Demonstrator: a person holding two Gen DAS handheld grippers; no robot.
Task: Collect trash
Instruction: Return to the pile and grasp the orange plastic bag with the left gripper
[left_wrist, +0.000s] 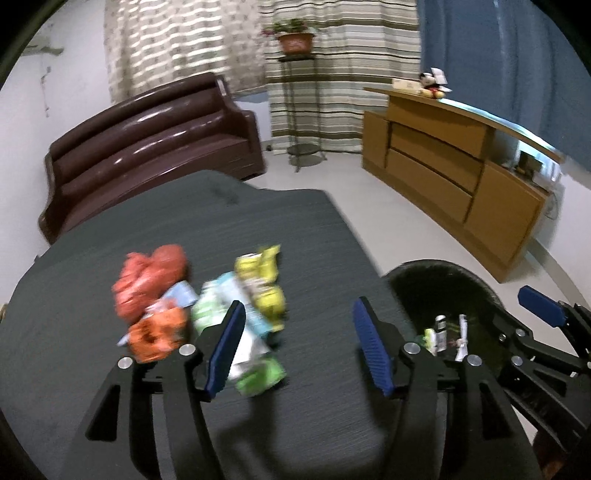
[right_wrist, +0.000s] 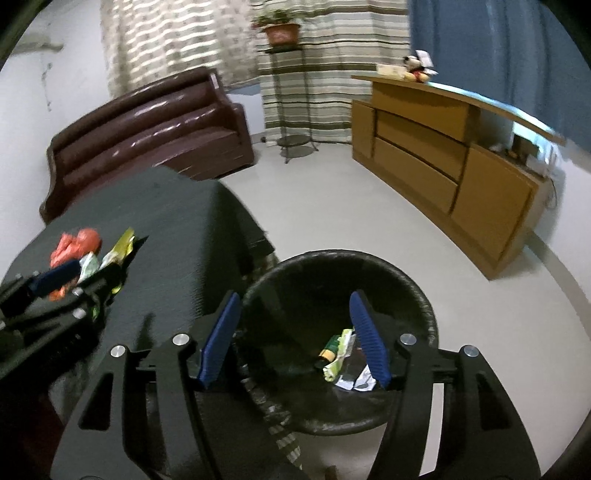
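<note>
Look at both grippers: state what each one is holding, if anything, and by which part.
Nothing is held. The left gripper stands open over the table's wrappers; the right gripper stands open over the bin.

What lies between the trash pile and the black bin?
Only bare dark tablecloth separates the trash pile from the black bin, in the left wrist view.

Crumpled wrappers (left_wrist: 207, 314) heaped on dark table (left_wrist: 295, 229), more in black bin (right_wrist: 417, 295)

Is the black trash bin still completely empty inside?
No, a few wrappers already lie at the bottom of the black trash bin.
</note>
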